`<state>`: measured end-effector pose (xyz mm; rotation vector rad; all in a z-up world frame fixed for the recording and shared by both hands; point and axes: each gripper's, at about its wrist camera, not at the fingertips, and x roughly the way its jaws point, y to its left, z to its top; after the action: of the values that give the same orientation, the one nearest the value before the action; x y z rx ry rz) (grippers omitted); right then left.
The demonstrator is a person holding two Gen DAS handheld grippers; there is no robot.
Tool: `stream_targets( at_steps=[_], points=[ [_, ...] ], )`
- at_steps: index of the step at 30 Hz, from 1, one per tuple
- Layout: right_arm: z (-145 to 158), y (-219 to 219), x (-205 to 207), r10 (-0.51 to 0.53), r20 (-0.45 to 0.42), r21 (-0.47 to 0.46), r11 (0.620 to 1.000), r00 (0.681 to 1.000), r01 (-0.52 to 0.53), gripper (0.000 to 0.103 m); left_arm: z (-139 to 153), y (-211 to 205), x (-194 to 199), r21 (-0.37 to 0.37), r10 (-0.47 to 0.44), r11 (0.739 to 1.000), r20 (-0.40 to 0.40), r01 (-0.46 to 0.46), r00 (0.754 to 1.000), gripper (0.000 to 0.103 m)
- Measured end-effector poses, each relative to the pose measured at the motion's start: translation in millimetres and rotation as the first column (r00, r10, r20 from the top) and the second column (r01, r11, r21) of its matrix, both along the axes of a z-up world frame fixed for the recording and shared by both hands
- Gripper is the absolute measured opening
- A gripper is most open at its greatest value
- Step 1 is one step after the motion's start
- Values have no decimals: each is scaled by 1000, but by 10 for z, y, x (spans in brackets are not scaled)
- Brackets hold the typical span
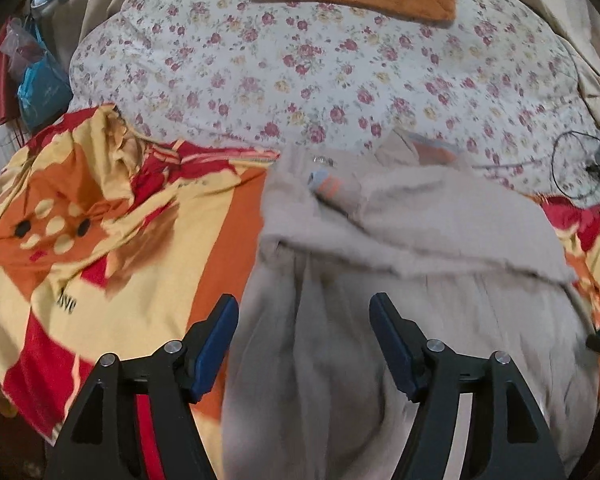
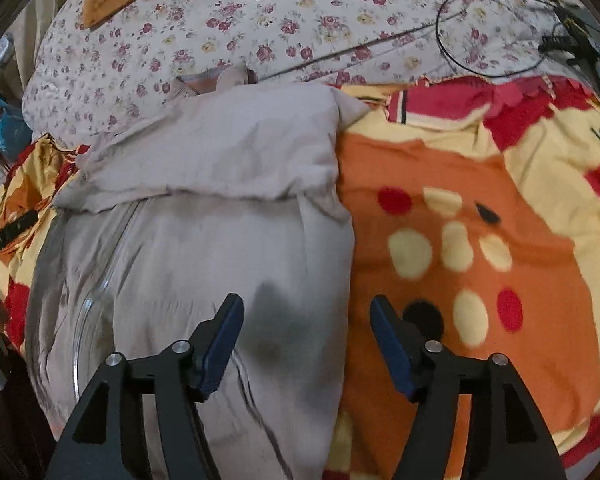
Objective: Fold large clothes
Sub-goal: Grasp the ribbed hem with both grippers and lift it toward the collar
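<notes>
Black cable (image 2: 452,46) loops on floral quilt (image 2: 284,20) beyond grey garment (image 2: 204,240).

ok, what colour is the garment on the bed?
Pale grey-beige garment, plain; clearest in the right wrist view.

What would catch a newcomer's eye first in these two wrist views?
The loud orange, red and cream blanket with its dots spreads under everything. On it lies a pale grey garment, its far end folded back toward the camera, a dark patch just ahead of the open right gripper. The open left gripper hovers over the same garment, and a floral quilt fills the background.
</notes>
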<state>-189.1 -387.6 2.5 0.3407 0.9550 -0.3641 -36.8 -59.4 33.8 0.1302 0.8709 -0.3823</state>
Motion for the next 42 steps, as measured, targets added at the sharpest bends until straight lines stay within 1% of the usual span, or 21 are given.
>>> stream_targets(
  at_steps=[2, 5, 6, 7, 8, 9, 11, 14, 18, 19, 21, 22, 23, 24, 26, 28, 31, 34, 36, 40, 42],
  points=[
    [-42, -3, -53, -9, 1, 10, 1000, 1000, 9, 70, -6, 132, -91, -7, 7, 1000, -17, -7, 1000, 71],
    [-161, -17, -56, -8, 8, 52, 999, 1000, 8, 70, -50, 328, -195, -13, 25, 1000, -56, -25, 998, 72],
    [-191, -25, -45, -10, 10, 56, 998, 1000, 10, 66, -63, 377, -208, -12, 31, 999, -65, -32, 997, 72],
    [-210, -27, -50, -25, 14, 41, 999, 1000, 25, 58, -76, 431, -231, -10, 41, 999, -73, -42, 996, 72],
    [-207, -16, -65, -38, 16, 10, 999, 999, 37, 23, -88, 485, -264, -9, 47, 999, -81, -48, 996, 72],
    [-176, -9, -88, -27, 33, -11, 1000, 999, 28, 3, -99, 542, -293, -9, 52, 999, -90, -53, 995, 72],
    [-110, -33, -156, -22, 54, -14, 1000, 998, 23, 0, -123, 662, -368, -5, 56, 998, -107, -57, 993, 72],
    [-97, -81, -212, -49, 40, -43, 998, 998, 51, 0, -148, 759, -447, -2, 56, 998, -126, -57, 990, 72],
    [3, -48, -375, -58, 65, -24, 998, 996, 59, 0, -147, 881, -576, -31, 27, 999, -169, -32, 985, 72],
    [28, -9, -422, -46, 73, -7, 999, 996, 47, 1, -148, 908, -609, -35, 14, 999, -177, -21, 984, 72],
    [38, 88, -538, 8, 76, 86, 996, 997, -14, 17, -165, 949, -649, -44, -7, 999, -195, -1, 981, 72],
    [17, 146, -584, 32, 62, 127, 991, 998, -39, 28, -176, 970, -686, -50, -22, 999, -205, 11, 978, 72],
    [-13, 223, -647, 58, 42, 163, 985, 997, -64, 53, -185, 992, -728, -59, -43, 998, -218, 30, 975, 72],
    [-36, 296, -702, 80, 28, 177, 981, 996, -84, 61, -198, 1019, -760, -66, -60, 997, -229, 46, 972, 72],
    [-111, 477, -826, 148, -8, 195, 970, 989, -144, 61, -217, 1060, -802, -74, -78, 995, -247, 61, 966, 72],
    [-183, 577, -918, 176, -33, 214, 963, 984, -165, 61, -245, 1091, -865, -78, -103, 993, -272, 85, 957, 72],
    [-352, 651, -1029, 189, -67, 270, 949, 980, -165, 64, -300, 1120, -940, -78, -125, 991, -309, 106, 943, 72],
    [-459, 698, -1051, 210, -63, 321, 930, 976, -180, 64, -385, 1128, -966, -60, -126, 992, -340, 112, 932, 72],
    [-507, 755, -1048, 229, -55, 341, 919, 972, -197, 69, -437, 1106, -991, -47, -123, 992, -358, 113, 926, 72],
    [-586, 963, -976, 297, -69, 317, 912, 952, -261, 73, -480, 1068, -1050, -57, -144, 990, -375, 132, 916, 74],
    [-616, 1055, -956, 323, -79, 299, 910, 943, -287, 77, -523, 1031, -1056, -53, -152, 988, -387, 143, 910, 75]
  ],
)
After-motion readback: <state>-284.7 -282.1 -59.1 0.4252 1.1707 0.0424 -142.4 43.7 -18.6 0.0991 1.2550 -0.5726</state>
